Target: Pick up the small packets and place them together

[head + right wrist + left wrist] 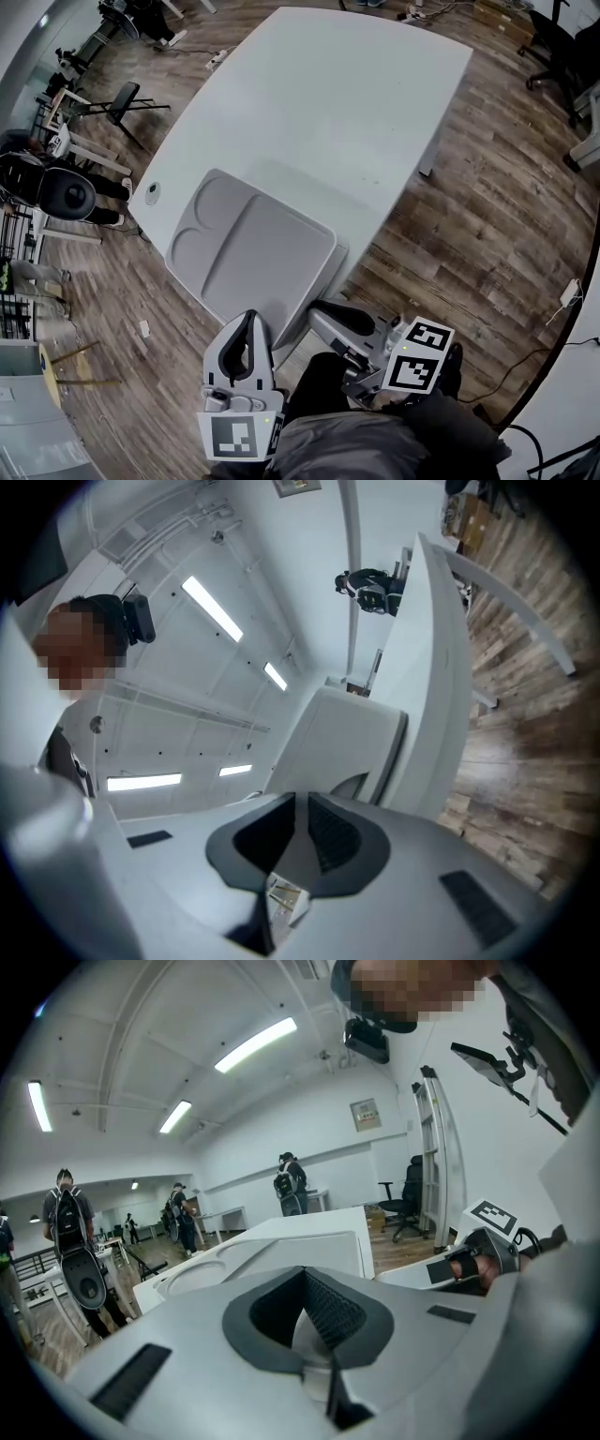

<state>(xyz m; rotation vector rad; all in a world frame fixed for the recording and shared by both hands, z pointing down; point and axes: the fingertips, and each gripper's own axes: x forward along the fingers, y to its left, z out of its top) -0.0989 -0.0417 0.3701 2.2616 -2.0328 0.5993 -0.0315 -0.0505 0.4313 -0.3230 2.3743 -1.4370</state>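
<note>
The left gripper [251, 321] and right gripper [321, 309] were held closed and empty at the near edge of the tabletop [328, 103], beside 1 grey tray [267, 253].

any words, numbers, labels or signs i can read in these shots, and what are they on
No text reads clearly in any view.
Framed notice on the far wall: too small to read.
Left marker cube, on the left hand-held gripper: black-and-white square pattern only, no letters or numbers.
Right marker cube, on the right hand-held gripper: pattern only, no letters or numbers.
</note>
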